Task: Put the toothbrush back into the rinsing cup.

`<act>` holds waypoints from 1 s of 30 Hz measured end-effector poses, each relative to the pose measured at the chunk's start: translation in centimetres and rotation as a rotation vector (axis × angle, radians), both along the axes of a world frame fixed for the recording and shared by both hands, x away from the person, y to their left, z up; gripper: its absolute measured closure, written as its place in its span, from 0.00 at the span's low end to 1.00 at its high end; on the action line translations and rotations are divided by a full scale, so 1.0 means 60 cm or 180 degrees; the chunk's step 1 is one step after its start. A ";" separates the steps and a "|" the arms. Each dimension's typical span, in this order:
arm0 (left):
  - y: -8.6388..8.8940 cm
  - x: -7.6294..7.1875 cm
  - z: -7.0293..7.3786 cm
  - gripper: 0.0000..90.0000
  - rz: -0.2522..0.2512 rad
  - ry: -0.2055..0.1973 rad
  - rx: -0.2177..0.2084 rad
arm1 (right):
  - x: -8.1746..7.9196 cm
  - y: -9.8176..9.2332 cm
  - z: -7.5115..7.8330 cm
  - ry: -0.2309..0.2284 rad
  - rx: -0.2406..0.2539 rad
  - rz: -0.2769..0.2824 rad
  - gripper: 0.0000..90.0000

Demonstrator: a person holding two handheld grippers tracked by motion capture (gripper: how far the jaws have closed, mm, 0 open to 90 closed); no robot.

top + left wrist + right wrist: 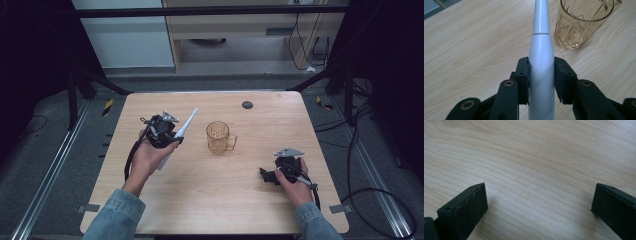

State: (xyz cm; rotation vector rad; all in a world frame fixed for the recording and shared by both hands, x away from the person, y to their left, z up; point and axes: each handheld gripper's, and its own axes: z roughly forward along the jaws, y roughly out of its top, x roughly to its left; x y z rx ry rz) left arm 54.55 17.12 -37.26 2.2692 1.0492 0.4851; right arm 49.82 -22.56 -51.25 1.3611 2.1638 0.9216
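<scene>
High view: I had the left gripper (175, 136) clamped on a white electric toothbrush (186, 125), lifted clear of the wooden table (200, 200) and angled so its narrow end pointed up and toward the far edge, just left of the amber glass mug (218, 137). The right gripper (270, 176) rested low near the right front of the table, well apart from both. A dark round disc (247, 104) sat near the far edge. Left gripper view: both pads pressed the toothbrush (541, 70) on its thick body, below the seam where the slimmer neck began; the mug (580, 23) stood upright just ahead and to the right. I judged the handle stiff, light and glossy, so likely to slip or pivot; a hold on the thick body seemed best. The mug looked fragile and easy to tip. Right gripper view: jaws stood wide apart over bare tabletop (536, 170), nothing between them. Open room lay all around the mug; table edges were far off.
</scene>
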 end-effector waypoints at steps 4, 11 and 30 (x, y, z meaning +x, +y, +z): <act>-0.007 0.007 0.012 0.74 -0.0012 -0.0051 -0.0014 | 0.000 0.000 0.000 -0.0001 -0.0001 0.0000 0.00; -0.014 0.020 0.028 0.74 0.0003 -0.0109 -0.0015 | 0.000 0.000 0.000 -0.0001 -0.0001 0.0000 0.00; -0.039 0.040 0.055 0.74 -0.0040 -0.0272 -0.0060 | 0.000 0.000 0.000 -0.0004 -0.0006 0.0003 0.00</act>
